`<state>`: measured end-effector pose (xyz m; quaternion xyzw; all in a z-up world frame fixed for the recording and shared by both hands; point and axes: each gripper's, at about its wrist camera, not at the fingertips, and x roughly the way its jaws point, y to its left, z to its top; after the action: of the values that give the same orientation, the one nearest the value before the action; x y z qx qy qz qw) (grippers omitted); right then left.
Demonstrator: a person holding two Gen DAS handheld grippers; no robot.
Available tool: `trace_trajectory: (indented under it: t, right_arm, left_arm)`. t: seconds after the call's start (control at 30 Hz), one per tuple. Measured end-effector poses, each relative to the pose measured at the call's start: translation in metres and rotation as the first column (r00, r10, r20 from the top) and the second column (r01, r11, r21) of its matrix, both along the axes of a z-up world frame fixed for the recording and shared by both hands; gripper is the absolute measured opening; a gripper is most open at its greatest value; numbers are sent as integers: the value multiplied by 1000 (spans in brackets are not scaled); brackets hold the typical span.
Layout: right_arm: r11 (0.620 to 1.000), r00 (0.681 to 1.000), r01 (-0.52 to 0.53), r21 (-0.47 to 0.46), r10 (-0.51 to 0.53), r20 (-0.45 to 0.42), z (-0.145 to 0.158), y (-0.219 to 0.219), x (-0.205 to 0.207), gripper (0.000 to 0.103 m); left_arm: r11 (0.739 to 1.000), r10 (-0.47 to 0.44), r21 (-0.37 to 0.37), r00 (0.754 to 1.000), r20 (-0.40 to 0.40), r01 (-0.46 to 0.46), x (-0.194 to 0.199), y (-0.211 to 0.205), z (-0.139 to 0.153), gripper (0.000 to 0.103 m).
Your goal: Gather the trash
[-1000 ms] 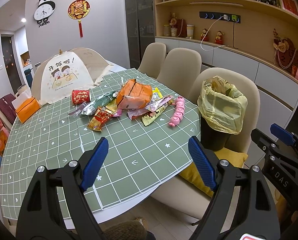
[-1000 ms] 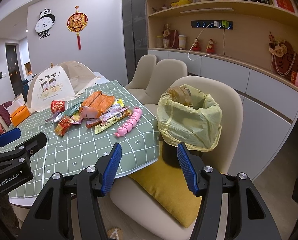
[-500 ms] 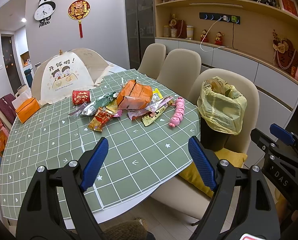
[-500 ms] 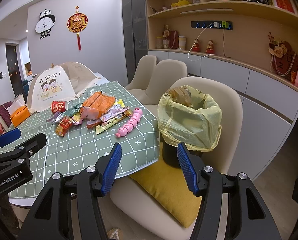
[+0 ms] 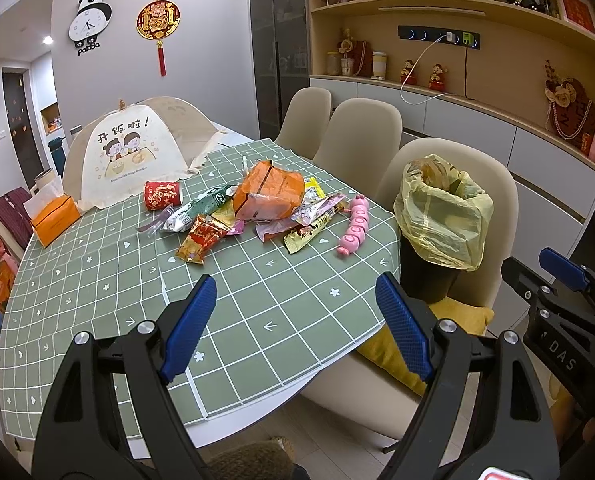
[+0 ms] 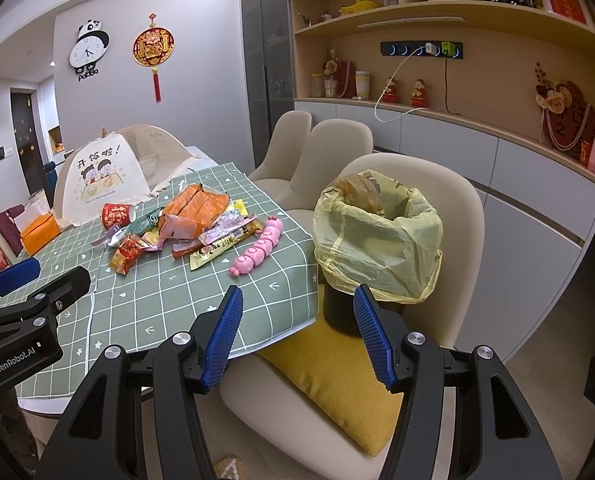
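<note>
A pile of snack wrappers lies on the green checked tablecloth (image 5: 257,304): an orange bag (image 5: 267,194), a red packet (image 5: 201,238), a red cup (image 5: 162,195), a yellow stick wrapper (image 5: 311,230) and a pink segmented item (image 5: 353,232). The pile also shows in the right wrist view (image 6: 195,210). A black bin with a yellow bag (image 5: 441,210) (image 6: 377,240) stands on the nearest chair. My left gripper (image 5: 295,328) is open and empty above the table's near edge. My right gripper (image 6: 297,336) is open and empty in front of the bin.
A white mesh food cover (image 5: 137,148) and an orange tissue box (image 5: 53,216) stand at the table's far left. Three beige chairs (image 5: 357,128) line the right side; the nearest has a yellow cushion (image 6: 337,376). Cabinets and shelves (image 5: 477,128) run along the right wall.
</note>
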<state>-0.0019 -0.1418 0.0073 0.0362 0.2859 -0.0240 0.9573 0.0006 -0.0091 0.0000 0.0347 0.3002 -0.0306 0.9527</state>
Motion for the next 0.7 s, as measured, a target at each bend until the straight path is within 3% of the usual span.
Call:
trace_trajectory:
  t: [0.7]
  right_arm:
    - [1000,999,22,-1,-22,-24,-5,0,14,55]
  left_arm:
    - [999,-21,-28,1000,-21,21,17,10,-5,78]
